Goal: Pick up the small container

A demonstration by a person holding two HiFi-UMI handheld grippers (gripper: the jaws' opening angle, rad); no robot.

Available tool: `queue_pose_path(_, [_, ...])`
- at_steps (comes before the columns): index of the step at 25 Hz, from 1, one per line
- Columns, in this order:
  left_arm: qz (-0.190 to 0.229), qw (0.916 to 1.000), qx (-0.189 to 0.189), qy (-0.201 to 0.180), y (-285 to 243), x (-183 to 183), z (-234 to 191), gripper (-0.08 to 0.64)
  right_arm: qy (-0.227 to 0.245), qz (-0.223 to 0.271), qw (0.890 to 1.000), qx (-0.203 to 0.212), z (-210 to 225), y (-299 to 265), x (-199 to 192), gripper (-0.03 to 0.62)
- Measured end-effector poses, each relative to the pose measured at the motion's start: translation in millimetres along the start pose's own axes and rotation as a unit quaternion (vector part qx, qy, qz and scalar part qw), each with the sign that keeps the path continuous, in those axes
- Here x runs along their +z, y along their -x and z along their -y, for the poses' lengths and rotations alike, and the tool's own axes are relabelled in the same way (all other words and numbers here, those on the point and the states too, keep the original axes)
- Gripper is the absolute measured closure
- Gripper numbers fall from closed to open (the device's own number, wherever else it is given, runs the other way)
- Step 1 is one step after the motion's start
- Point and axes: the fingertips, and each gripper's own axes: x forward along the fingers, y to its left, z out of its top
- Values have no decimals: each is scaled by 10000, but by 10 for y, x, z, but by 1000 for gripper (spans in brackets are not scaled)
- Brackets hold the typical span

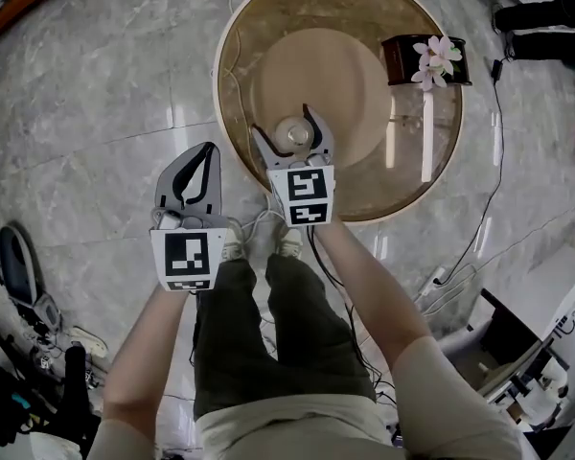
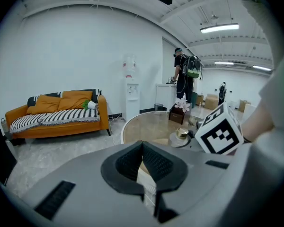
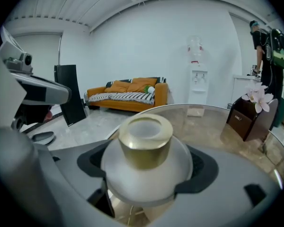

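Observation:
The small container (image 1: 294, 134), a round white jar with a gold cap, is at the near edge of the round glass table (image 1: 364, 185). My right gripper (image 1: 283, 123) reaches over that edge with a jaw on each side of the jar. In the right gripper view the small container (image 3: 144, 160) fills the gap and both dark pads (image 3: 204, 168) press on its sides. I cannot tell whether it rests on the glass. My left gripper (image 1: 209, 151) hangs over the marble floor left of the table, shut with nothing in it. In the left gripper view the left gripper (image 2: 143, 148) has its pads together.
A dark box with pink flowers (image 1: 426, 60) stands at the table's far right rim. White furniture (image 1: 546, 295) and cables lie on the floor to the right. An orange sofa (image 2: 57, 112), a water dispenser (image 2: 130, 91) and a standing person (image 2: 183, 77) are beyond the table.

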Motion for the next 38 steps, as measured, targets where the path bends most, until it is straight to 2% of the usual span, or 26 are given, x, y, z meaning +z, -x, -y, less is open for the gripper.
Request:
queue_pose_path(6, [-83, 10000, -33, 17, 37, -60, 72, 554, 64, -90, 9999, -70, 22, -6, 0, 253])
queue_pose_path(11, [-106, 9999, -70, 3, 130, 43, 112, 554, 73, -225, 9997, 3, 23, 28, 17, 256])
queue_pose_path(18, [-10, 9999, -130, -95, 290, 413, 84, 554, 210, -119, 9997, 98, -3, 384, 555, 258])
queue_pose_path(26, [243, 9993, -97, -252, 656, 1312, -58, 554, 235, 137, 9995, 171, 36, 1194, 1605, 258])
queue_pose_path(30, [428, 9989, -169, -116, 973, 1894, -4, 554, 291, 285, 9991, 147, 34, 1695, 2173, 258])
queue_pose_path(34, [716, 9965, -250, -358, 1295, 2513, 119, 554, 384, 427, 9983, 90, 22, 2166, 2707, 258])
queue_pose_path(38, [907, 9935, -306, -619, 1597, 2954, 210, 554, 395, 537, 9977, 111, -57, 2579, 3153, 258])
